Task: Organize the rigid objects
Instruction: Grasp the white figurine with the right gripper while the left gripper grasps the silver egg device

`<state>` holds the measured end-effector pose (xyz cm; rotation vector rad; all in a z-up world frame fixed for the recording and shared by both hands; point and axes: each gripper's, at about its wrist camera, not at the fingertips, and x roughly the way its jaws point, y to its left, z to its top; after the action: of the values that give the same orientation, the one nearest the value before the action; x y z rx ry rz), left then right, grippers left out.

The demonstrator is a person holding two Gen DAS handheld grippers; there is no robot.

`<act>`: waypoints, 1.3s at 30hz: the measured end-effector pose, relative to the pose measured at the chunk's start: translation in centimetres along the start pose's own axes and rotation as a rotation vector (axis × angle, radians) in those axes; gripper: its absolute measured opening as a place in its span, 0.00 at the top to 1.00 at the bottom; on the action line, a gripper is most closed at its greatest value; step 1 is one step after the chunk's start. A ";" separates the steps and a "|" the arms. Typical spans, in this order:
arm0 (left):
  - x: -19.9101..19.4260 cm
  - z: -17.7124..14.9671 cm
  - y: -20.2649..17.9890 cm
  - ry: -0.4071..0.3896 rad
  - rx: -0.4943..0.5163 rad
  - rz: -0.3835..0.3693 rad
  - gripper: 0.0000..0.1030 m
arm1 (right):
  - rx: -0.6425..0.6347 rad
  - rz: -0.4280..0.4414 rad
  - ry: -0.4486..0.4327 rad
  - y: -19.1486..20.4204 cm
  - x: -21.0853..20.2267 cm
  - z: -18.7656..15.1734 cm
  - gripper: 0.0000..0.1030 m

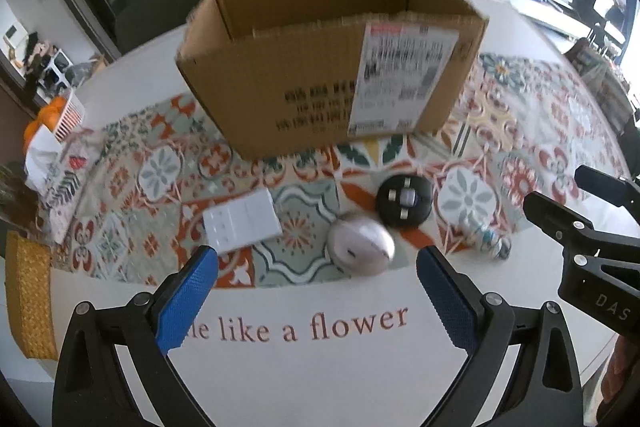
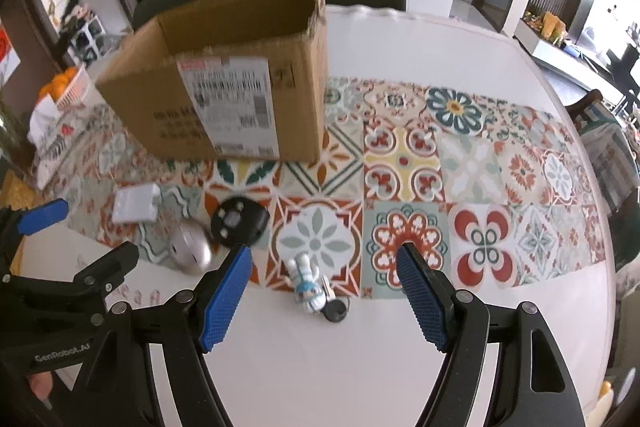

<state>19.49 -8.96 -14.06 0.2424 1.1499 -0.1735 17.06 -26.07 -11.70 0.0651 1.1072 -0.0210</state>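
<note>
- Both grippers hover above the near edge of the table with nothing between their blue pads: the left gripper (image 1: 317, 267) has its jaws spread wide, and the right gripper (image 2: 324, 267) is spread just as wide
- Just ahead of the left gripper, between the lines of its fingers and nearer the right one, lies a pale silver-pink computer mouse (image 1: 360, 245), egg-shaped, glossy and somewhat blurred
- Touching the mouse on its far right side is a round black disc (image 1: 405, 201) with a small white square at its centre and pale tabs around it
- Ahead of the left finger lies a flat white rectangular block (image 1: 241, 225) with rows of tiny dots on one half
- Just ahead of the right gripper, between its fingers and closer to the left one, lies a small white-and-blue astronaut figure (image 2: 307, 282) on its back, with a black round fob (image 2: 335, 311) touching its near end
- Farther out from both grippers stands an open brown cardboard box (image 1: 320, 75), flaps up, with a white shipping label and black print on the facing wall
- All of it rests on a patterned tile mat (image 2: 404, 163) in orange, teal and cream, spread on the white table (image 2: 320, 367)
- Far to the left of the left gripper sit a yellow woven mat (image 1: 30, 295) and a basket of oranges (image 1: 60, 115)
</note>
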 end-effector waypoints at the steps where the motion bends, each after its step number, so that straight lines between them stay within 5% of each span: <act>1: 0.5 -0.3 -0.1 0.018 0.004 -0.004 0.02 | -0.003 0.003 0.012 0.0 0.3 -0.2 0.28; 17: 5.7 -2.4 -0.4 0.176 -0.002 -0.017 0.02 | -0.046 0.054 0.169 0.5 6.4 -2.0 0.29; 33: 7.9 -3.0 1.1 0.200 -0.020 -0.015 0.03 | -0.054 0.051 0.229 1.6 9.9 -2.6 0.43; 39: 8.3 -2.8 1.8 0.183 -0.023 -0.033 0.03 | -0.045 0.030 0.225 1.9 9.9 -2.4 0.61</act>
<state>20.76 -6.58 -22.54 0.2218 1.3371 -0.1699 19.43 -23.82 -21.53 0.0445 1.3312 0.0386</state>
